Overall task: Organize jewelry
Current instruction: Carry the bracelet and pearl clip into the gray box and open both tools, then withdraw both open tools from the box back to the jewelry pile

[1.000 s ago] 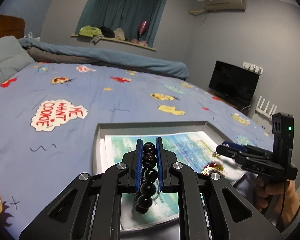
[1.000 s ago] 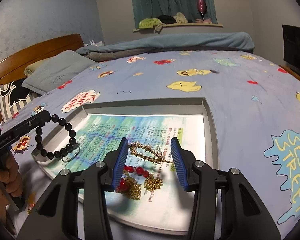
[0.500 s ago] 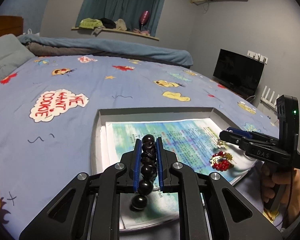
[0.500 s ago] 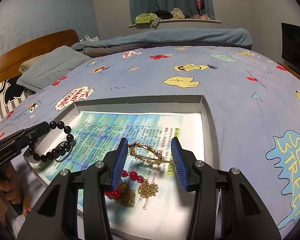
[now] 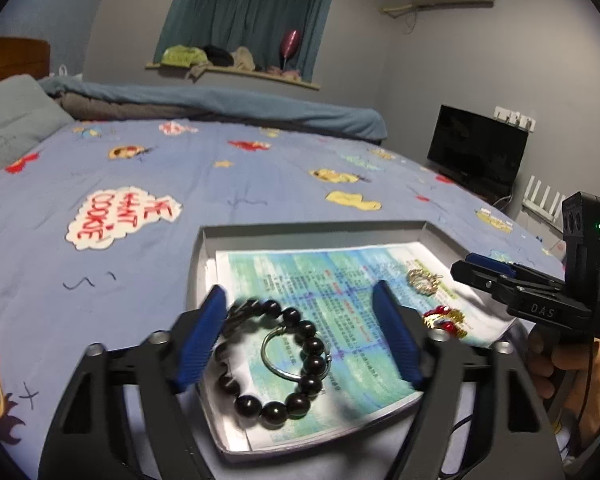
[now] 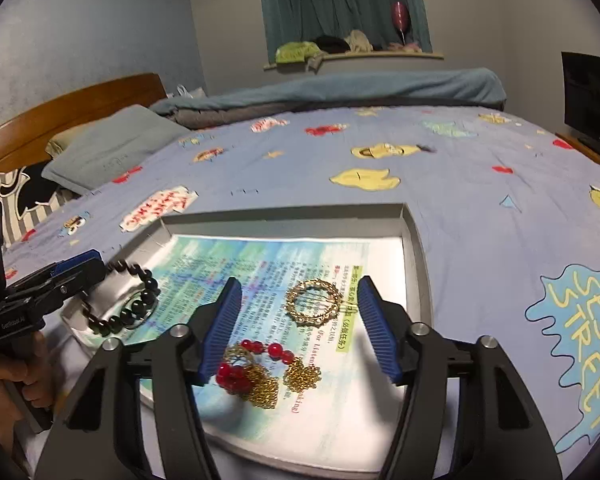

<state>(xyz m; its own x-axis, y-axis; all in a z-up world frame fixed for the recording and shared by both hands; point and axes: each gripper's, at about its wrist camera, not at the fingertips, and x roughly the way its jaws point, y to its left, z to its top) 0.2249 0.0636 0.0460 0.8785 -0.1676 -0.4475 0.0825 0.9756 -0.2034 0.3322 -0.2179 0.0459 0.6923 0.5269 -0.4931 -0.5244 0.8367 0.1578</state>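
A grey tray (image 5: 204, 264) lined with a printed sheet lies on the bed; it also shows in the right wrist view (image 6: 414, 248). A black bead bracelet (image 5: 300, 360) with a silver ring (image 5: 284, 354) lies in the tray between the open jaws of my left gripper (image 5: 300, 320); the bracelet also shows in the right wrist view (image 6: 120, 312). My right gripper (image 6: 300, 312) is open over a gold wreath brooch (image 6: 314, 300), with a red bead and gold chain piece (image 6: 256, 372) just below. The right gripper (image 5: 484, 270) shows in the left wrist view, the left gripper (image 6: 76, 268) in the right wrist view.
The blue cartoon bedsheet (image 5: 180, 168) surrounds the tray. A pillow (image 6: 112, 148) and wooden headboard (image 6: 80, 96) lie at the far left. A TV (image 5: 476, 152) stands off the bed at the right.
My left gripper has opened and let go of the black bead bracelet, which now lies in the tray. The gold brooch now lies flat on the sheet between the right fingers.
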